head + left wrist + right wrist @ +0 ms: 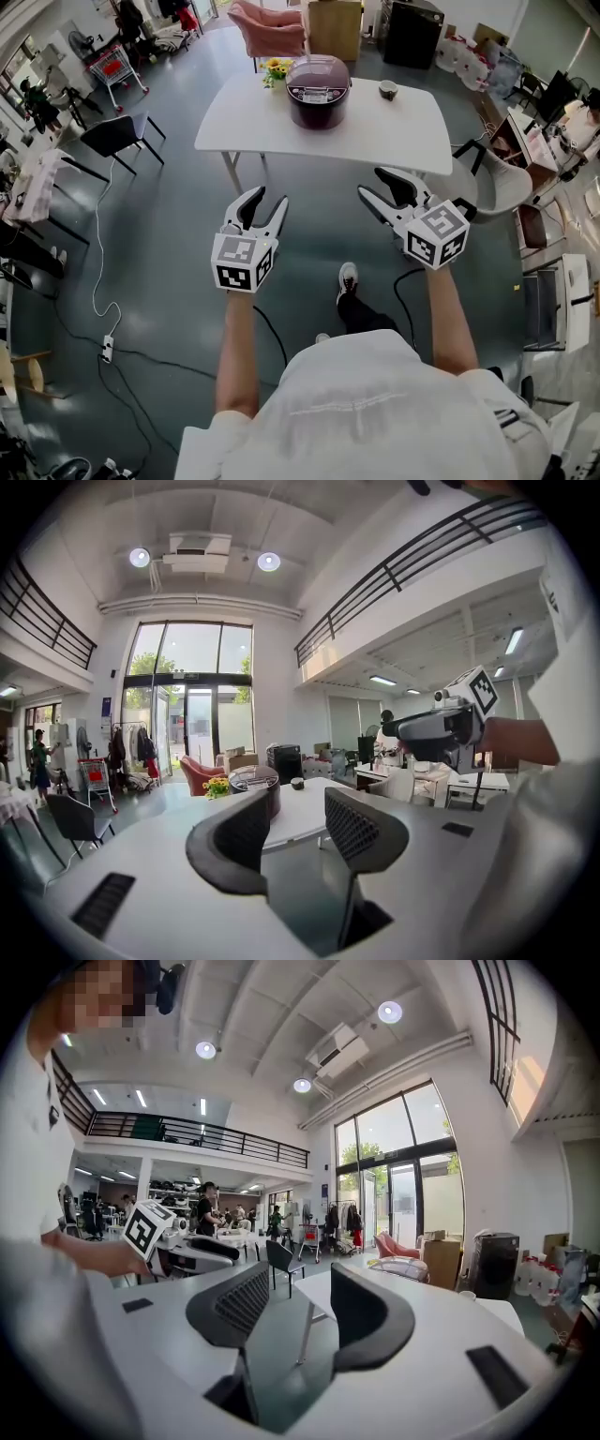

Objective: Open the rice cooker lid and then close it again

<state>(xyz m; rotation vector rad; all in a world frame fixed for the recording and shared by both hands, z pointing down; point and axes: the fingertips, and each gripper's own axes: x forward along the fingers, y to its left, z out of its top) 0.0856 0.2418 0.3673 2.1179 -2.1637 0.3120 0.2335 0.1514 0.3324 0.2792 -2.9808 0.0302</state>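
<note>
Closed rice cooker (319,91); its print illegible

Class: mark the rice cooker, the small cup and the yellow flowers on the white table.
rice cooker (318,73), head view, top of its lid.
small cup (388,90), head view, its rim.
yellow flowers (275,67), head view, the blooms.

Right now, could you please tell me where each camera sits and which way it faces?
Head view: on the person's head, facing steeply down at the table with the rice cooker; both forearms, left gripper and right gripper show.
Left gripper view: on the left gripper, facing along its open, empty jaws toward the table; the right gripper shows at right.
Right gripper view: on the right gripper, facing along its open, empty jaws toward the table; the left gripper shows at left.
Shared: all three see the table.
</note>
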